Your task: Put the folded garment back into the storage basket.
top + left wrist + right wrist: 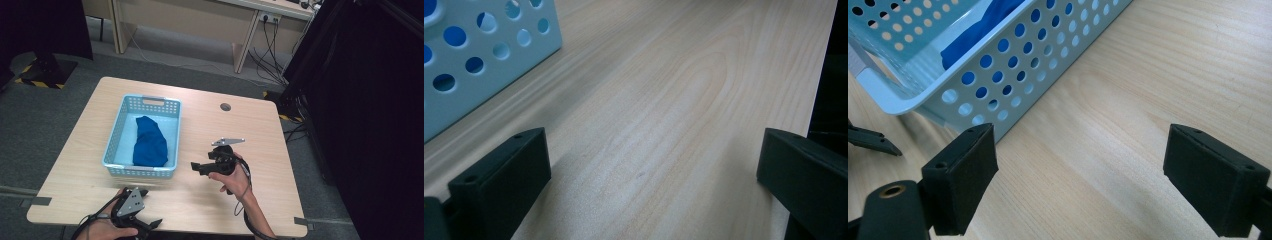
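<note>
A light blue perforated basket (120, 131) sits on the left half of the wooden table, with a folded blue cloth (149, 141) lying inside it. My right gripper (196, 168) hovers just right of the basket's near corner, jaws open and empty, pointing left. In the right gripper view (1075, 175) the basket's wall (1013, 60) and the blue cloth (983, 27) lie ahead to the left. My left gripper (150, 207) rests at the table's near edge below the basket, open with nothing in it; in the left gripper view (651, 175) bare wood lies between its jaws.
The table (240, 130) has a round cable hole (225, 106) at the back right. Bare wood lies right of the basket. Desk legs and cables (270, 50) stand on the floor behind; a dark curtain (370, 100) hangs at the right.
</note>
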The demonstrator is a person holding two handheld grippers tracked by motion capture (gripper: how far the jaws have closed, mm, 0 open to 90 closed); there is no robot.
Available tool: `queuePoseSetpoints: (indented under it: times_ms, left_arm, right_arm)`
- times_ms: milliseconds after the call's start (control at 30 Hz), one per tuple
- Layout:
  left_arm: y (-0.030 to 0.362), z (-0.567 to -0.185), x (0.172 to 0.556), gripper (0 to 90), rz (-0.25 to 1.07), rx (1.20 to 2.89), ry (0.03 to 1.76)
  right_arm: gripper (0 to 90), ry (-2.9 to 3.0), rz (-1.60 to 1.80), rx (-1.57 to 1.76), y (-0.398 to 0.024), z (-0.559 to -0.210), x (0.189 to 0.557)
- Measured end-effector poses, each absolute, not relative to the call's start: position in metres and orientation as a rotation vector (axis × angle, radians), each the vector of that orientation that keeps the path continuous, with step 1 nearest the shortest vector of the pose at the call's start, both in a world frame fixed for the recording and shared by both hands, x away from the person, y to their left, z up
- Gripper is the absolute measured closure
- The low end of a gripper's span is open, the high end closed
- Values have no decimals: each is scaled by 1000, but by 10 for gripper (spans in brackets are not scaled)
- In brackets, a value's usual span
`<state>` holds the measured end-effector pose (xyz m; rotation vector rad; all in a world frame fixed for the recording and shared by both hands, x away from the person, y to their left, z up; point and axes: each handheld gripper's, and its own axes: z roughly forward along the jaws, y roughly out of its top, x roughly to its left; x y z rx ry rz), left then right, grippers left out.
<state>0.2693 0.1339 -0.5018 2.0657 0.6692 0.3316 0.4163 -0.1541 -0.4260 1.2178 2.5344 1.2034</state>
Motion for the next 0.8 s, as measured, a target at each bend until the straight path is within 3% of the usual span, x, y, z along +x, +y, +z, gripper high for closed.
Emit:
queuePoseSetpoints:
  times_ms: [800]
  left_arm:
    - [134,-502,269,0,334,2068,668]
  right_arm:
    - [147,2543,1165,1224,-166,-434,407]
